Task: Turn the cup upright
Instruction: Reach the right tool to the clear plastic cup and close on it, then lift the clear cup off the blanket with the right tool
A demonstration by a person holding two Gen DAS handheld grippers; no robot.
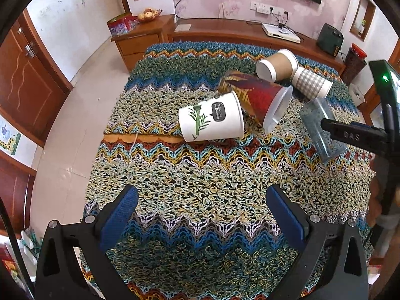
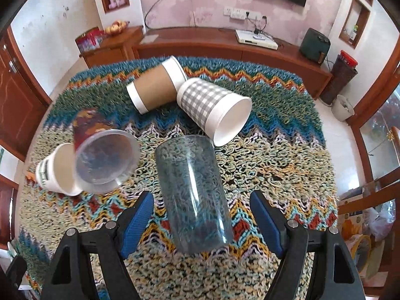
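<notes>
Several cups lie on their sides on a zigzag rug-covered table (image 1: 200, 175). A clear blue-tinted tumbler (image 2: 195, 192) lies between the blue pads of my right gripper (image 2: 201, 205), which is open around it, not touching. The tumbler also shows in the left wrist view (image 1: 322, 130), with the right gripper's finger (image 1: 355, 135) over it. My left gripper (image 1: 202, 200) is open and empty, well short of a white cup with a plant print (image 1: 212, 120). A red patterned plastic cup (image 1: 257, 97) (image 2: 105, 155), a brown paper cup (image 1: 277, 65) (image 2: 155, 87) and a grey checked cup (image 1: 312, 82) (image 2: 212, 107) lie further back.
A wooden TV cabinet (image 1: 225, 30) runs along the far wall with a white set-top box (image 1: 280, 32) and a dark speaker (image 1: 330, 38). A wooden door (image 1: 22, 82) stands at the left. Tiled floor (image 1: 82, 95) lies left of the table.
</notes>
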